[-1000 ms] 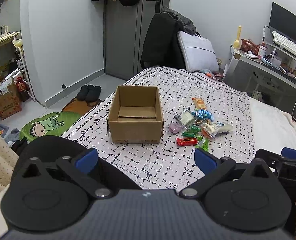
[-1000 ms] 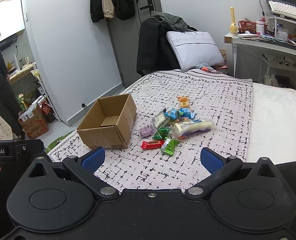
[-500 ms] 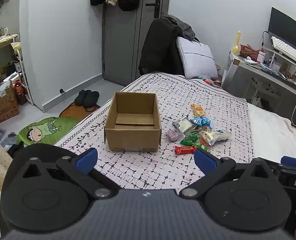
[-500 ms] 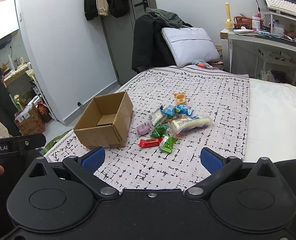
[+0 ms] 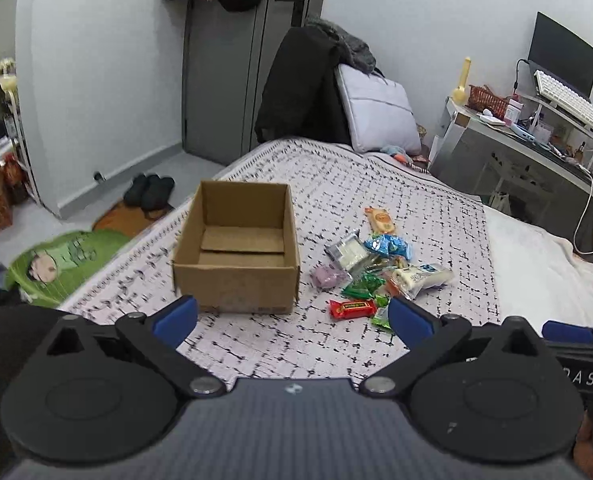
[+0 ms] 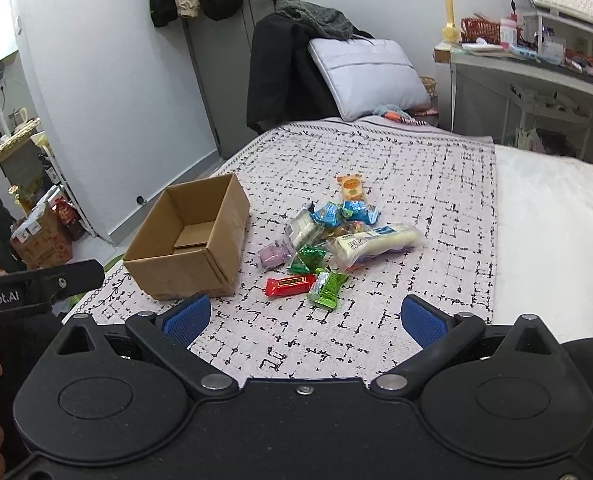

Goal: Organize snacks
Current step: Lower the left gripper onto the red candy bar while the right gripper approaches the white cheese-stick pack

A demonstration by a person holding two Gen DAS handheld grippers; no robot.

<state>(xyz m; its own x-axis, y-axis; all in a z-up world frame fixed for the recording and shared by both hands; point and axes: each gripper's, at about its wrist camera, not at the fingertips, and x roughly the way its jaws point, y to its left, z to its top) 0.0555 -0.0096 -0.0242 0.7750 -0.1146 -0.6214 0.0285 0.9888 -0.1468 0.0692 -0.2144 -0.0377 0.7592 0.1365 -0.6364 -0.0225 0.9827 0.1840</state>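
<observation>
An open, empty cardboard box (image 5: 236, 252) (image 6: 188, 236) stands on the patterned bedspread. To its right lies a pile of wrapped snacks: a red bar (image 5: 352, 308) (image 6: 290, 285), green packets (image 6: 328, 289), a purple one (image 5: 326, 276), blue ones (image 5: 388, 245), an orange one (image 5: 380, 218) and a long white pack (image 6: 376, 242). My left gripper (image 5: 292, 318) is open just short of the box and the red bar. My right gripper (image 6: 304, 322) is open in front of the pile, holding nothing.
The bedspread (image 5: 376, 184) covers the bed's left part, with white bedding (image 6: 544, 216) on the right. A pillow (image 5: 376, 112) and a dark coat (image 5: 300, 88) are at the far end. A cluttered desk (image 5: 536, 136) stands right; shoes (image 5: 148, 190) and floor lie left.
Both grippers have moved forward toward the box and the snack pile, which appear larger and nearer now. Both stay open.
</observation>
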